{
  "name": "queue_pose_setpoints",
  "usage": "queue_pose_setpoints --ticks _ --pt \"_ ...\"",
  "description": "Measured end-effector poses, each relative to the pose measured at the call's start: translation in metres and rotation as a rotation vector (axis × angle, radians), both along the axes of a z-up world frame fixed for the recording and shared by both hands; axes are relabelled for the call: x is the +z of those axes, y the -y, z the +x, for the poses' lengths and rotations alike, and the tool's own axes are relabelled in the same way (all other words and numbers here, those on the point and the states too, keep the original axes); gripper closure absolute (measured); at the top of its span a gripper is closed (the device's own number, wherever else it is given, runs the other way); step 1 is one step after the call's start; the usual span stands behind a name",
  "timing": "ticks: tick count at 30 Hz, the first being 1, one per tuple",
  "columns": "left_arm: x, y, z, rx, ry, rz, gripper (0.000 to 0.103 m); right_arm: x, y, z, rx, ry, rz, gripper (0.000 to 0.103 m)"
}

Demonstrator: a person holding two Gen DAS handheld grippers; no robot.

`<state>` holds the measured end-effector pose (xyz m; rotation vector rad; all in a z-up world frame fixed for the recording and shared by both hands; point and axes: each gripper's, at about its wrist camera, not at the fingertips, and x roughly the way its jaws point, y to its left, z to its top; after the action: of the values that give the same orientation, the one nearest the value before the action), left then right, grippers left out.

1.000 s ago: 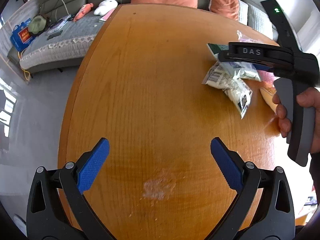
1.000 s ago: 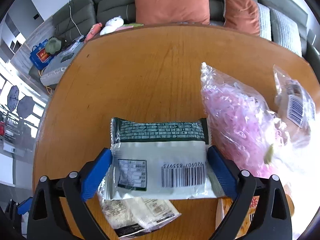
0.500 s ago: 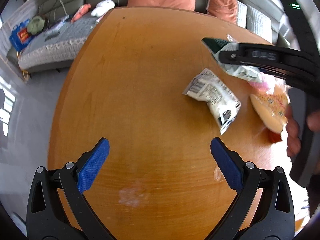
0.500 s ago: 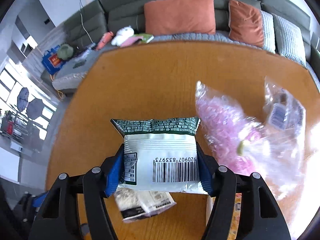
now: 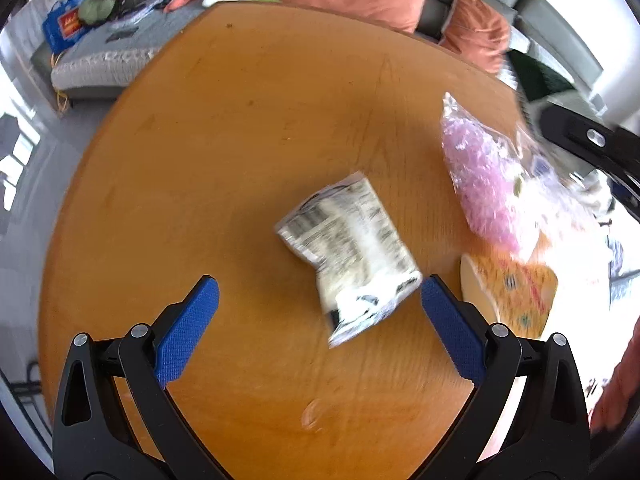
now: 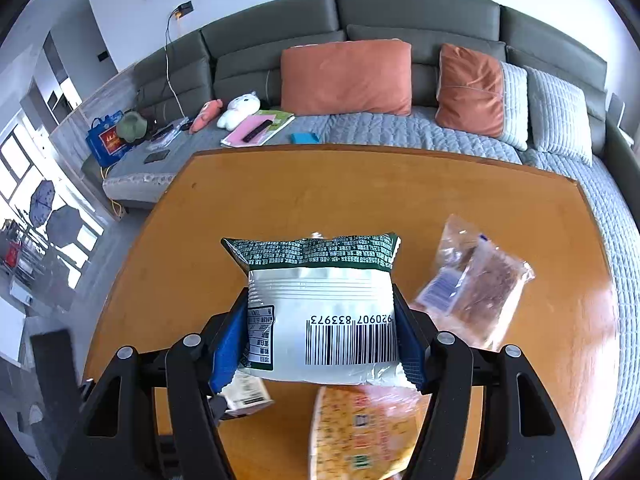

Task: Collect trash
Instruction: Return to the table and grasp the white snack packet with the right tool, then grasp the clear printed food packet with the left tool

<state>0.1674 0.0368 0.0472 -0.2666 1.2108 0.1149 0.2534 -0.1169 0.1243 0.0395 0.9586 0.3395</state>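
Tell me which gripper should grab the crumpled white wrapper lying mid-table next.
Left. The left gripper hangs open and empty right over the crumpled white wrapper, which lies just ahead of its pads. The right gripper is already clamped on the green-and-white packet, so it has no free jaws.

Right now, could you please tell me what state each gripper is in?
Left gripper: open, holding nothing, above the crumpled white wrapper.
Right gripper: closed on the white-and-green packet.
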Motion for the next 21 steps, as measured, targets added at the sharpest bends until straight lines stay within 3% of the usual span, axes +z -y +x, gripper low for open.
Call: queue_pose_setpoints --ticks 5,8,12,16,21 --pt "-0.02 0.005 0.02 0.088 -0.079 -0.033 0.008 -0.005 0.021 0.01 0.005 -0.015 0.045 0.037" --pt "-0.029 0.013 0.029 0.111 -0.094 -0.007 0.01 -0.008 0.03 0.01 0.009 -0.018 0.062 0.037" --pt "-0.029 0.026 0.035 0.1 -0.066 0.088 0.041 -0.011 0.037 0.014 0.008 -0.019 0.076 0.037" --pt "-0.026 0.027 0.035 0.099 -0.018 0.087 0.052 -0.011 0.04 0.013 0.006 -0.012 0.088 0.037" --pt "-0.024 0.02 0.025 0.073 0.023 0.001 0.058 -0.008 0.037 0.008 0.003 -0.004 0.086 0.037"
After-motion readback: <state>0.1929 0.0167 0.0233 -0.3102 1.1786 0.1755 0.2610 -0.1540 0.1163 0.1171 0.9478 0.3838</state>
